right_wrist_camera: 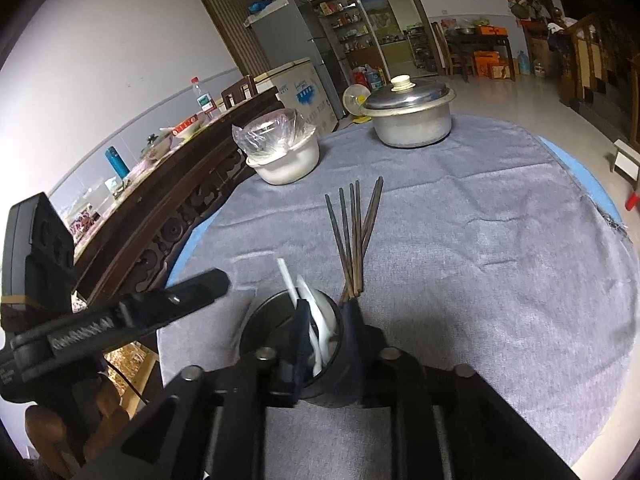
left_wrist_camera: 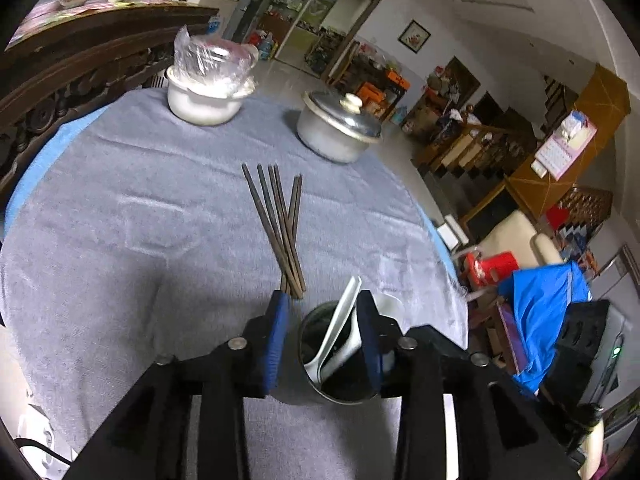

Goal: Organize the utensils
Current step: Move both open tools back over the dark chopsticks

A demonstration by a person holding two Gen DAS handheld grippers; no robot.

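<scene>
Chopsticks (left_wrist_camera: 280,228) beyond left gripper (left_wrist_camera: 323,300), cup (left_wrist_camera: 336,360) between

Both tools are the same build: chunky black plastic frames with slotted cutouts and round silver bolt heads at the pivots. The left tool (left_wrist_camera: 322,304) has bright blue finger pads; the right tool (right_wrist_camera: 326,312) has darker navy ones. A thin black cable hangs off the left one.

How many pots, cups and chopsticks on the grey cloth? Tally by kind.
Lidded metal pot: 1
White pot, plastic-wrapped on top: 1
Metal cup holding white spoons: 1
Dark chopsticks: 6, going by the tips in the right wrist view
Total: 9
</scene>
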